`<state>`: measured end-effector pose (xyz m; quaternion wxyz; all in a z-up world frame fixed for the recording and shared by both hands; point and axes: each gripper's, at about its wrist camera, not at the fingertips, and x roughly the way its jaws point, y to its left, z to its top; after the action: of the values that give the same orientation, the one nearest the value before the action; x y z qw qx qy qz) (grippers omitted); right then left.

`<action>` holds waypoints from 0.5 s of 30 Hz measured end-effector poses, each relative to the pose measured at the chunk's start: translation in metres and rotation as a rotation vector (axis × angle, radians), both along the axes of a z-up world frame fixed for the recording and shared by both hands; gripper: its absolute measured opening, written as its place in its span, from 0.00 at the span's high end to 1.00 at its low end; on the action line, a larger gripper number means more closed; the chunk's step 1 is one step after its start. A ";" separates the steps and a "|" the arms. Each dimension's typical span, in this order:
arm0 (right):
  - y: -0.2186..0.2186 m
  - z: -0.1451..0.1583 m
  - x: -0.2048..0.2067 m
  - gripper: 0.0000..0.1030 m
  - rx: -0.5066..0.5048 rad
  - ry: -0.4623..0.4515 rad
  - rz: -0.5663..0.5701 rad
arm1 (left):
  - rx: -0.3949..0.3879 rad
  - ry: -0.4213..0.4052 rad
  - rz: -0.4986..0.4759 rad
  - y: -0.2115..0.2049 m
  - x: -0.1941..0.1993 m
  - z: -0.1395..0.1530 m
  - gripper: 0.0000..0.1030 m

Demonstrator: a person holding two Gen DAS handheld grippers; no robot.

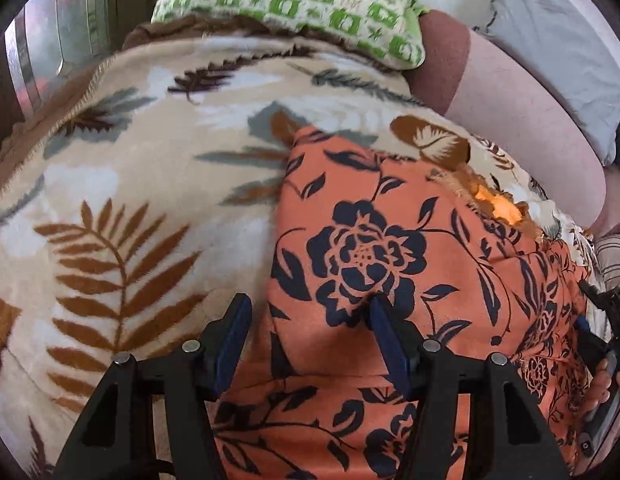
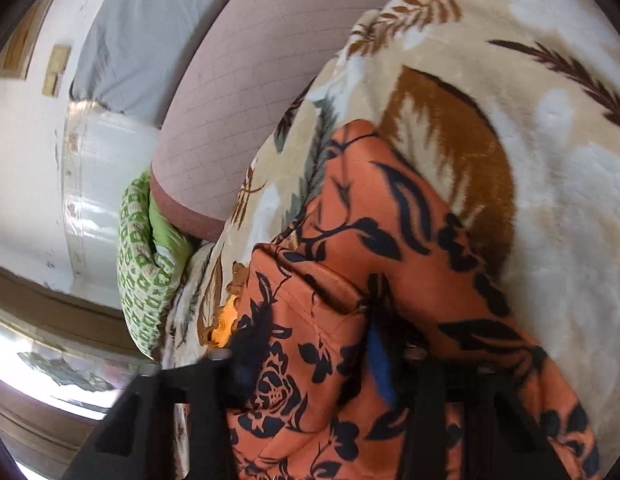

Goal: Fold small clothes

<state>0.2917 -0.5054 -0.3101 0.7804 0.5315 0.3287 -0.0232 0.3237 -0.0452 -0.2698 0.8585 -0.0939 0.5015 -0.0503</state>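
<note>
Left wrist view: the left gripper sits at bottom centre, jaws spread wide, one blue pad on the orange floral garment, the other over the leaf-print blanket; nothing is pinched. The garment lies across centre and lower right. Right wrist view: the right gripper, bottom centre, is blurred; cloth lies between its jaws, but whether they clamp it cannot be told.

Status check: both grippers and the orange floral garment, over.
Left gripper open over orange floral garment. Right gripper astride garment edge, grip unclear. Nothing blocking.
</note>
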 end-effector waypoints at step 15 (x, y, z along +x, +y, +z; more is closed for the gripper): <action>-0.001 0.038 -0.086 0.89 -0.244 0.109 -0.002 | 0.059 -0.022 -0.014 -0.013 -0.005 0.000 0.35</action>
<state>0.2059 -0.5067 -0.2723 0.8202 0.4309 0.3647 -0.0925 0.3183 -0.0580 -0.2696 0.8661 -0.0646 0.4938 -0.0427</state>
